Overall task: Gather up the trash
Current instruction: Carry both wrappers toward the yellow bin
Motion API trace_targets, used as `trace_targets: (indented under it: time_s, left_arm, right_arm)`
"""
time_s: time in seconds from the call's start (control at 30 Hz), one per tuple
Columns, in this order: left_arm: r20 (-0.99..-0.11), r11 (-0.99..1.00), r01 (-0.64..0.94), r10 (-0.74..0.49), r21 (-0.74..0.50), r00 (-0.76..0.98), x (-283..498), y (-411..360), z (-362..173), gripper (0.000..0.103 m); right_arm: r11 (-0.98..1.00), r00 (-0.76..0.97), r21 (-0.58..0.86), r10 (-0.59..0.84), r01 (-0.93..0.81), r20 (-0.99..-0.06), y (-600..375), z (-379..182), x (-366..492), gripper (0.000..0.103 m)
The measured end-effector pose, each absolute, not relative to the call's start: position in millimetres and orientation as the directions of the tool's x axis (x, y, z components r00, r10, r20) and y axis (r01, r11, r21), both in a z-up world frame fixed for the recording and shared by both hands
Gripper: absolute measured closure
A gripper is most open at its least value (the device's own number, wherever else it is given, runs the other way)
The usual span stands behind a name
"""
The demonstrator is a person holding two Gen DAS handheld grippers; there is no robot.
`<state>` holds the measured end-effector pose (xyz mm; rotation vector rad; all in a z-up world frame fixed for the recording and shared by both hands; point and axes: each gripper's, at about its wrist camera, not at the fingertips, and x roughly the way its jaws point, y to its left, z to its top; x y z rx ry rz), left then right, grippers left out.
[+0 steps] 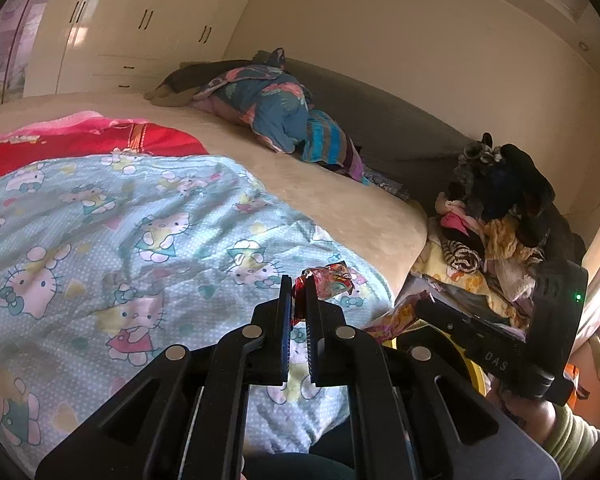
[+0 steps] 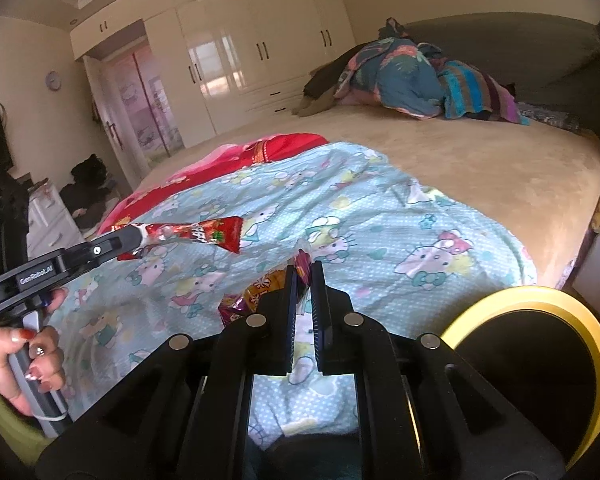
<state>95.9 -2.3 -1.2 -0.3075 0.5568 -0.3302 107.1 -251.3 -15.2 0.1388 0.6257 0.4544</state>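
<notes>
My left gripper (image 1: 299, 284) is shut on a red snack wrapper (image 1: 332, 280) and holds it above the Hello Kitty blanket (image 1: 140, 220); from the right wrist view the same wrapper (image 2: 196, 234) hangs from the left gripper (image 2: 138, 236). My right gripper (image 2: 303, 270) is shut on a small purple-red wrapper (image 2: 302, 262), with an orange and purple wrapper (image 2: 256, 294) bunched just left of its fingers. A black bin with a yellow rim (image 2: 540, 364) stands low at the right, beside the bed.
The beige bed (image 2: 480, 160) carries a red blanket (image 2: 260, 148) and a heap of blue clothes (image 2: 412, 76) near the grey headboard. A pile of clothes (image 1: 496, 216) sits right of the bed. White wardrobes (image 2: 240, 40) line the far wall.
</notes>
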Motion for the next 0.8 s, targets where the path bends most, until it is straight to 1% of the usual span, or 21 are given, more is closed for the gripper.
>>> trace_targets:
  time_s: [0.2, 0.33, 0.8]
  left_arm:
    - [-0.456, 0.901, 0.249, -0.400, -0.356, 0.795, 92, -13, 3, 0.097]
    - [-0.455, 0.897, 0.268, -0.413, -0.351, 0.789, 90, -21, 5, 0.097]
    - [-0.480, 0.880, 0.356, -0.471, -0.315, 0.740, 87, -65, 4, 0.097]
  right_arm:
    - [0.900, 0.727, 0.268, 0.435, -0.343, -0.531, -269, -13, 102, 0.099]
    - [0.910, 0.732, 0.239, 0.415, -0.339, -0.541, -276, -14, 95, 0.099]
    - [0.941, 0.756, 0.198, 0.337, -0.273, -0.561, -321, -19, 82, 0.099]
